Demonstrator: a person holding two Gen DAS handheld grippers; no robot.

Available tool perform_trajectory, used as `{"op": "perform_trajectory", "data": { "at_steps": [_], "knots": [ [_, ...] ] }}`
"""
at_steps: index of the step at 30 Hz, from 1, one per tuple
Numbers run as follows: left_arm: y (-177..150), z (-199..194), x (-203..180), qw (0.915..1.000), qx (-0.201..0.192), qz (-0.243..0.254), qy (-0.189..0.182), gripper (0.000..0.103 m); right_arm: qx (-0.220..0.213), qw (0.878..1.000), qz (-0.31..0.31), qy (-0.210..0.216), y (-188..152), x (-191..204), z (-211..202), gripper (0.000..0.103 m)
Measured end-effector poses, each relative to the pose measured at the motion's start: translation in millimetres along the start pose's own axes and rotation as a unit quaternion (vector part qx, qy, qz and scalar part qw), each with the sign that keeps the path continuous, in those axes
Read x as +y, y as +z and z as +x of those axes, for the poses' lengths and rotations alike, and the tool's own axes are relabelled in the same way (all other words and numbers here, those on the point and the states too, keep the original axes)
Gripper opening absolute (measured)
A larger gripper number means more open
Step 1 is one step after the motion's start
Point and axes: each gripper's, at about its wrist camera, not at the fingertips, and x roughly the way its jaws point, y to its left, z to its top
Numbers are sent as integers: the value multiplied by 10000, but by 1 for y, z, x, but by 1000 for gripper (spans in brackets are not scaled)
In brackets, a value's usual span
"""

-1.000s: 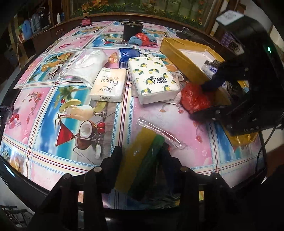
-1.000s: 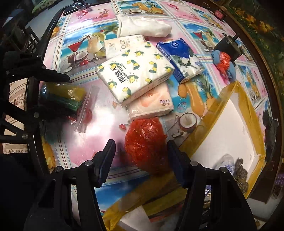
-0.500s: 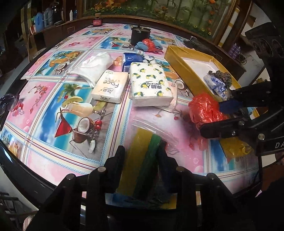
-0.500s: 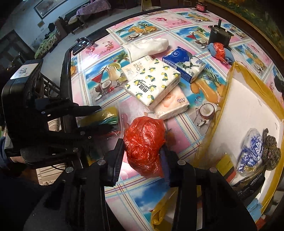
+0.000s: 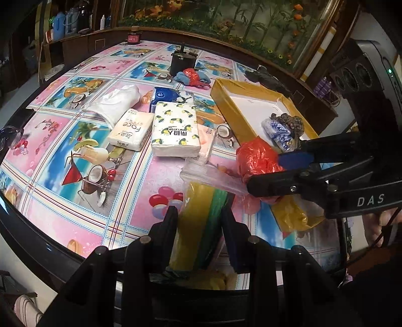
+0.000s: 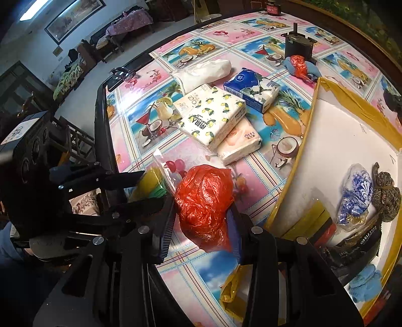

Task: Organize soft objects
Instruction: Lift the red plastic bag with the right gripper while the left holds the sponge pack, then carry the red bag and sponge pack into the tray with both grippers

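Nearest us, our left gripper (image 5: pixel 199 213) is clamped on the bagged yellow-green sponges (image 5: pixel 198 226), held just above the table (image 5: pixel 75 156). Our right gripper (image 6: pixel 204 216) is squeezed round the red plastic bag (image 6: pixel 204 198), lifted beside the yellow box (image 6: pixel 351 130). Beyond lie the lemon tissue pack (image 5: pixel 174 132) & others. Next, probably: carry red bag over the box rim w/ a steady grip, lower to the white floor, clear of items inside, then let go.

Wall: white, with a long framed landscape painting (image 6: pixel 72 18).
Far furniture: dark wooden sideboard (image 5: pixel 75 47) carrying bottles.
Backdrop: bamboo-and-flower mural (image 5: pixel 226 20).
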Motion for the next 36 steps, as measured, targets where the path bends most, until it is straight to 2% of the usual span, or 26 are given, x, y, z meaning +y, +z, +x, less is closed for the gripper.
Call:
{"op": "perform_trajectory", "data": {
  "at_steps": [17,23,31,34,36],
  "knots": [
    [9,4,-45,9995,-40,237,-206,33,-289,9967,751,47,-37,-52,-32,38],
    [1,-3,-30,9998,-156,-55,-143,33,-383,9948,939,117,-44,-63,-43,38],
    [-12,-10,7,9965,-191,-810,-121,33,-473,9947,899,154,-48,-64,-49,38],
    [-13,-14,1,9977,-184,-622,-181,35,-453,9946,921,173,-49,-66,-49,38],
    [-11,-9,-9,9994,-24,-335,86,39,-451,9945,929,193,-50,-67,-48,38]
  ]
}}
